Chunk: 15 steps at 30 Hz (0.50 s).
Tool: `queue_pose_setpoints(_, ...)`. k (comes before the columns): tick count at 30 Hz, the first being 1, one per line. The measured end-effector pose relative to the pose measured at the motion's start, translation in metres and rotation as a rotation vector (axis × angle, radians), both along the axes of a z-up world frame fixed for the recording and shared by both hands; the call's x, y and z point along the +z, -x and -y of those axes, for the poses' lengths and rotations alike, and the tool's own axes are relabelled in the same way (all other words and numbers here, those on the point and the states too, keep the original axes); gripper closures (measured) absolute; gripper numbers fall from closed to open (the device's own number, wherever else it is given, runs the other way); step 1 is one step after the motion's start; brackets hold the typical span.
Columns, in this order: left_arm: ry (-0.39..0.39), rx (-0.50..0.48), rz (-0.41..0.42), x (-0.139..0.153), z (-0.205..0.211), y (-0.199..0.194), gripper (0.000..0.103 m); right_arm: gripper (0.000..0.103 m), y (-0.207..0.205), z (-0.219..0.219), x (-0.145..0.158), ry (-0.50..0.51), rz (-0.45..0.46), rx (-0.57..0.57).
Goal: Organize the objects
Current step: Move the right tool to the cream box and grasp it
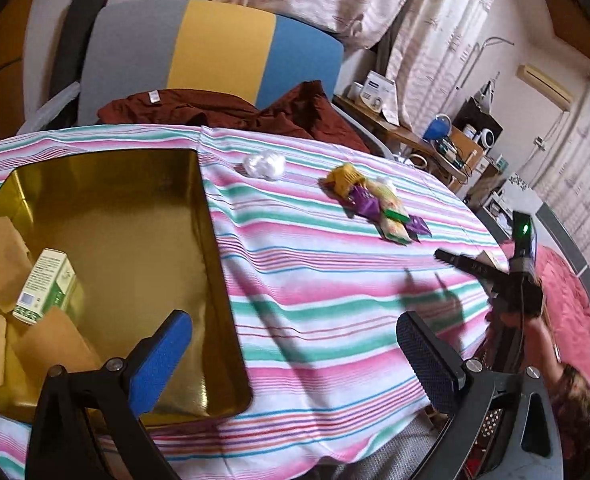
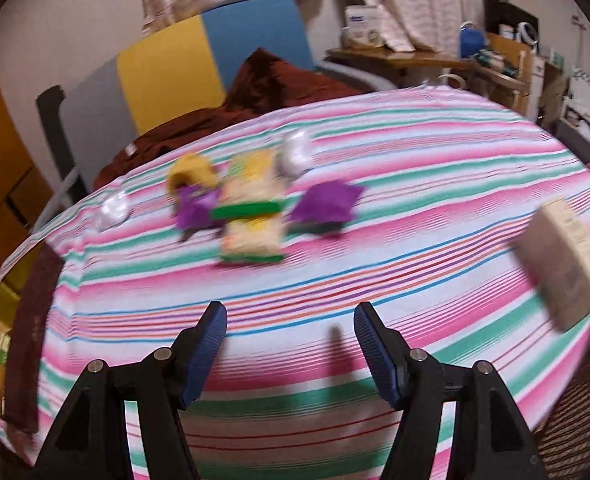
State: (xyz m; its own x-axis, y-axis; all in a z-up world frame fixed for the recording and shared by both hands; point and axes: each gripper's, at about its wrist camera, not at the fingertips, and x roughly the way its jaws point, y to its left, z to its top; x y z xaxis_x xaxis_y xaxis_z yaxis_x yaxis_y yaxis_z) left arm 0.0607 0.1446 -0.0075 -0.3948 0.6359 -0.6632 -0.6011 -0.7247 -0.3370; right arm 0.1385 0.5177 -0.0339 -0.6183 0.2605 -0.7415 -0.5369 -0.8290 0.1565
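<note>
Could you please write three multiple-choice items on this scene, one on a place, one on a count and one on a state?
1. Where is the small green-and-white carton?
A. inside the gold rectangular metal tin
B. on the chair
C. among the snack packets

2. How many purple foil packets lie on the striped tablecloth?
A. none
B. two
C. five

3. How do the right gripper's jaws stand?
A. shut on a packet
B. shut on the tin
C. apart with nothing between

Answers:
1 A, it lies on the tin's floor.
2 B, one shows on either side of the green-banded packet.
3 C, only cloth shows between them.
</note>
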Motion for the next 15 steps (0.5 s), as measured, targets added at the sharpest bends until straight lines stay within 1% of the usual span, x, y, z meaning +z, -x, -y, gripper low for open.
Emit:
queue_pose_setpoints(4, 0.011, -0.023, 0.013, -0.003, -0.010, -0.005, 0.000, 0.036, -0.017, -0.038, 0.020, -0.059, -0.009, -0.084)
queue_pose_setpoints(5, 0.013, -0.028, 0.019, -0.005, -0.012, -0.006, 0.000, 0.033, -0.019, -0.048, 0.026, -0.075, -0.002, -0.100)
queue_pose_setpoints(6, 0.014, -0.034, 0.025, -0.006, -0.015, -0.006, 0.000, 0.027, -0.021, -0.058, 0.029, -0.085, 0.013, -0.104)
queue_pose_setpoints(9, 0.022, -0.056, 0.027, -0.007, -0.023, -0.011, 0.000, 0.025, -0.026, -0.087, 0.039, -0.126, 0.058, -0.122)
queue_pose_setpoints(12, 0.036, -0.079, 0.021, -0.007, -0.031, -0.016, 0.000, 0.024, -0.036, -0.114, 0.045, -0.132, 0.078, -0.175)
queue_pose_setpoints(15, 0.044, -0.100, 0.030, -0.010, -0.039, -0.019, 0.000, 0.022, -0.043, -0.145, 0.043, -0.099, 0.121, -0.232)
